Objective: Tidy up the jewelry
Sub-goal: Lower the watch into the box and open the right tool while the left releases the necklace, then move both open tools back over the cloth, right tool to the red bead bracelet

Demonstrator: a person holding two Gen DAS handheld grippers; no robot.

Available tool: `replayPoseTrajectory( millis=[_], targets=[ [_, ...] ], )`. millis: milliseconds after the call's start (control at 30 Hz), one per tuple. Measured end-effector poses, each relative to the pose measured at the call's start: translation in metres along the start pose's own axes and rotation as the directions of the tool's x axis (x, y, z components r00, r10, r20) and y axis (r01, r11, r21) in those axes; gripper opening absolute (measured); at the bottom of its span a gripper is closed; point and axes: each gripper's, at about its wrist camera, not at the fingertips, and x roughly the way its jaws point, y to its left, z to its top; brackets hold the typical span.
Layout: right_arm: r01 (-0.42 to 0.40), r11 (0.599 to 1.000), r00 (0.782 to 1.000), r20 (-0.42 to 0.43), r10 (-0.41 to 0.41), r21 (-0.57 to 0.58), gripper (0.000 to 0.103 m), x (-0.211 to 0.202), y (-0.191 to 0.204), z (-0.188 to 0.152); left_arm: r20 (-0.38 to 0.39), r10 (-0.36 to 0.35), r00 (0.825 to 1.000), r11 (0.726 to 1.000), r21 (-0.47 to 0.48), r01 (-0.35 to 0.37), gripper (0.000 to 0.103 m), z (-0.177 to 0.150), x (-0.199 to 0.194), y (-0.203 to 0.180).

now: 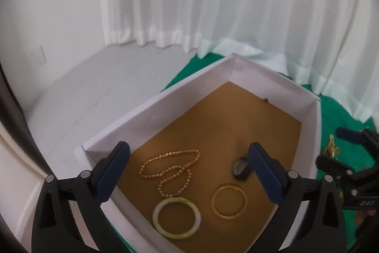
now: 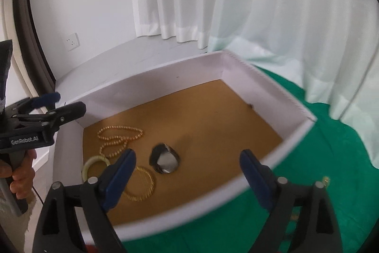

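Box: a white-walled box with a brown floor is sitting on the green cloth over the tabletop.
Already inside: a bead necklace, a pale bangle, a gold bangle and a dark watch are lying near the box's near-left part.
Still outside: a gold chain is lying on the cloth just right of the box.
Handling: the chain is probably light, limp and slippery; pinching a bunched section low against the cloth looks safest.
Left hand-held gripper: hovering over the box with jaws spread, holding nothing.
Right hand-held gripper: jaws apart and empty, over the box's near wall; the chain is lying to its right, apart.
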Motion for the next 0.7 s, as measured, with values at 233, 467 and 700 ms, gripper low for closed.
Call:
replayPoseTrajectory(
  millis=[233, 467, 700],
  targets=[
    [0.058, 0.995, 0.995, -0.088, -0.051, 0.076, 0.091, -0.053, -0.037, -0.079, 0.027, -0.125, 0.992, 0.986, 0.118, 0.121, 0.101, -0.026, -0.044, -0.071],
    [0.209, 0.942, 0.969, -0.182, -0.165, 0.261, 0.091, -0.106, -0.091, -0.187, -0.024, -0.334, 0.942, 0.929, 0.157, 0.334, 0.102, -0.064, -0.078, -0.131],
    [0.327, 0.846, 0.934, -0.280, -0.222, 0.421, 0.091, -0.140, -0.127, -0.266, -0.136, -0.377, 0.916, 0.888, 0.228, 0.399, 0.102, -0.121, -0.083, -0.180]
  ],
)
